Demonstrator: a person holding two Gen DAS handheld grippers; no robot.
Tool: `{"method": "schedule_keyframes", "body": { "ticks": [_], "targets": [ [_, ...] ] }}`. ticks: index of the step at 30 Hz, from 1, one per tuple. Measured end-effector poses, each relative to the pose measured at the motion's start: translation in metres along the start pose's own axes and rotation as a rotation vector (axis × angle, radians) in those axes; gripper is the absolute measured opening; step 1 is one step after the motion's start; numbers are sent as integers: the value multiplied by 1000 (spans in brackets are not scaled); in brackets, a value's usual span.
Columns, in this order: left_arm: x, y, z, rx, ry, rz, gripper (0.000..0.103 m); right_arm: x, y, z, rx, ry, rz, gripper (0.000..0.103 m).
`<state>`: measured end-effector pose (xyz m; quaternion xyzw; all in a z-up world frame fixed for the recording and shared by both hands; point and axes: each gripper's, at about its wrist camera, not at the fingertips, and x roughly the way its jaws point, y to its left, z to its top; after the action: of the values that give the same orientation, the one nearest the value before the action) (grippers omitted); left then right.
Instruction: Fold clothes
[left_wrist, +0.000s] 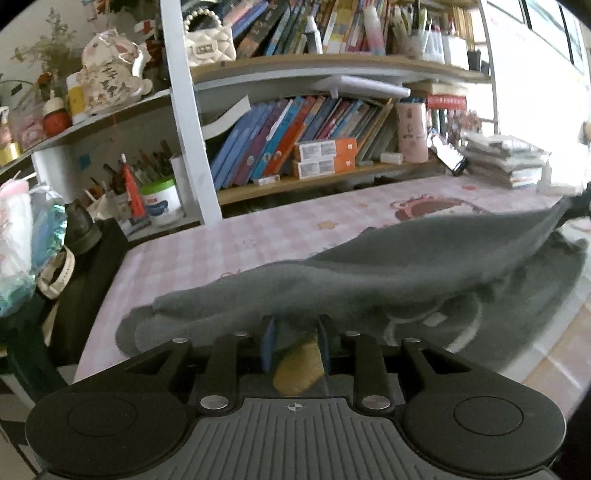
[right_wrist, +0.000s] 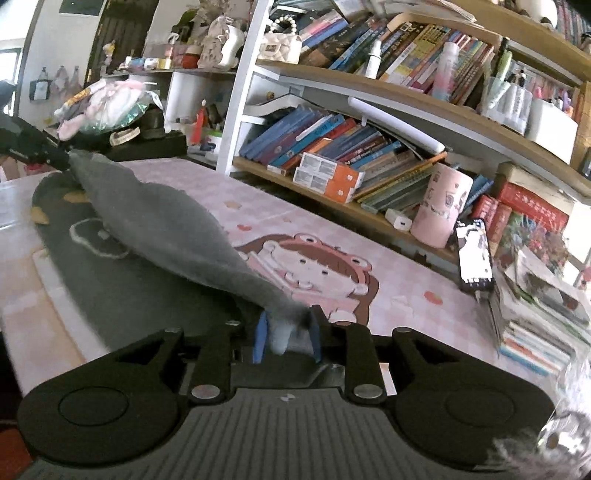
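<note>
A dark grey garment (left_wrist: 369, 273) with a pale outline print lies on the pink checked tablecloth (left_wrist: 221, 251). One fold of it is lifted and stretched between both grippers. My left gripper (left_wrist: 295, 325) is shut on the near edge, with grey cloth and a yellow patch (left_wrist: 297, 365) between its blue pads. My right gripper (right_wrist: 290, 321) is shut on a bunched corner of the garment (right_wrist: 159, 221). The right gripper (left_wrist: 574, 210) also shows at the far right in the left wrist view. The left gripper (right_wrist: 37, 147) shows at the far left in the right wrist view, where the cloth pulls to a point.
A bookshelf (left_wrist: 317, 177) full of books runs along the table's far side. A pink cup (right_wrist: 439, 206), a propped phone (right_wrist: 474, 254) and a stack of books (right_wrist: 543, 325) stand at the right end. A black box (left_wrist: 85, 280) with clutter sits at the left end.
</note>
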<state>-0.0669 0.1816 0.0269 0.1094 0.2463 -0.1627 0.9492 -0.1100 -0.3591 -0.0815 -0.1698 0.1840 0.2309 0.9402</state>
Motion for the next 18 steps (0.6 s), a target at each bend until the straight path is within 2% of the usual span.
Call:
{"method": "schedule_keyframes", "body": {
  "ticks": [1, 3, 4, 8, 10, 11, 13, 15, 17, 18],
  "targets": [
    [-5, 0, -2, -7, -13, -1, 31, -5, 2, -3, 7, -4, -8, 21],
    [-15, 1, -7, -29, -40, 5, 45, -14, 4, -9, 40, -18, -34, 23],
    [-19, 1, -9, -42, -51, 9, 48, -19, 3, -11, 62, -24, -48, 28],
    [-34, -7, -18, -84, -64, 19, 51, -46, 2, -19, 174, -78, -89, 38],
    [-44, -14, -22, -117, -81, 43, 54, -61, 2, -23, 227, -118, -97, 49],
    [-49, -18, -24, -141, -95, 55, 57, -69, 3, -25, 252, -139, -88, 52],
    [-62, -26, -27, -222, -139, 79, 63, -79, 6, -31, 282, -168, -60, 67],
    [-69, -29, -30, -297, -167, 79, 73, -87, 9, -37, 307, -191, -23, 70],
    [-73, -30, -31, -360, -178, 75, 77, -90, 10, -43, 336, -203, 17, 74],
    [-71, -30, -27, -364, -160, 92, 77, -90, 10, -46, 356, -207, 34, 78]
  ]
}}
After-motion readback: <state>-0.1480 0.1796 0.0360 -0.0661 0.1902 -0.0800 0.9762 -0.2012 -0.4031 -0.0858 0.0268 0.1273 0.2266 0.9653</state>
